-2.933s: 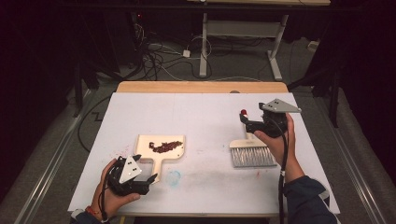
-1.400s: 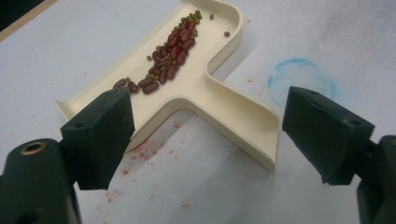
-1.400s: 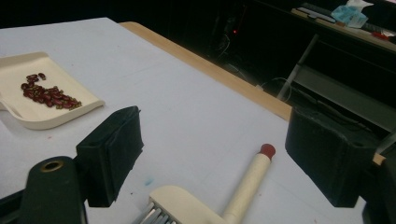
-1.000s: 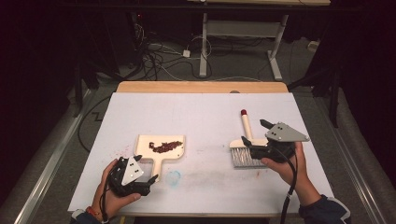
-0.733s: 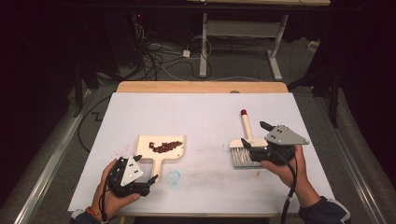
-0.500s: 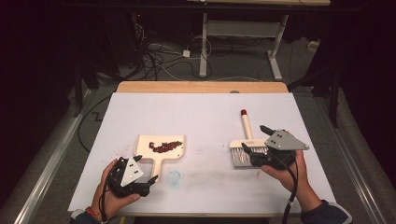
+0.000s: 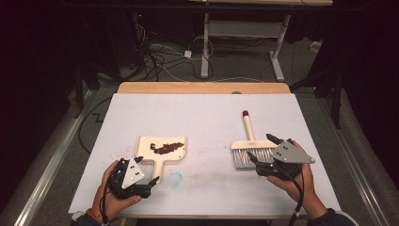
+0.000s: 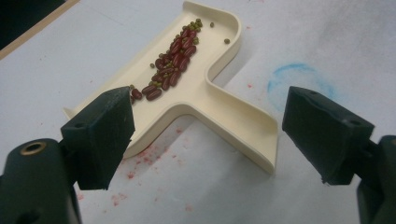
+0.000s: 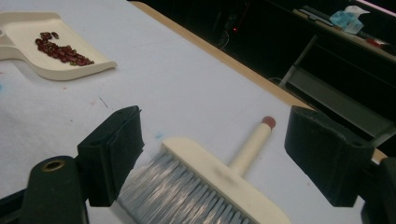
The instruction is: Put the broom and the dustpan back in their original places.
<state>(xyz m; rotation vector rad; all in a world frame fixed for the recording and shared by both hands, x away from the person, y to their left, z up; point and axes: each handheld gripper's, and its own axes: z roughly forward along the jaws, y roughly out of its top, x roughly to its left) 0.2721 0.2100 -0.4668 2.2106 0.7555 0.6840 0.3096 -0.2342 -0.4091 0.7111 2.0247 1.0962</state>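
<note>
**Dustpan handle ran straight into the left jaws; brush lay crosswise before the right**

The left gripper [image 7: 149, 181] sat released, its jaws spread wide with nothing between them. Just ahead of it lay the cream dustpan [image 7: 162, 151], and the dustpan's handle [image 8: 243, 128] pointed back toward the gripper, its rounded end lying between the two open jaws in the left gripper view but touching neither. The long axis of the handle ran nearly in line with the gripper's reach, so the jaws straddled it across its width. Farther ahead, in the pan's tray, sat a streak of red beans [image 8: 173, 65] mixed with a few small green ones.

The right gripper [image 7: 261, 157] was likewise released, jaws apart and empty. The hand brush [image 7: 251, 147] lay just in front of it, bristles [image 9: 187, 193] nearest the jaws and its red-tipped handle [image 9: 252, 144] pointing away toward the far edge of the table [image 7: 202, 113]. The brush head ran crosswise to the jaws. The left gripper was clearly the nearer one to the dustpan, the right to the brush; the two things lay well apart.
</note>
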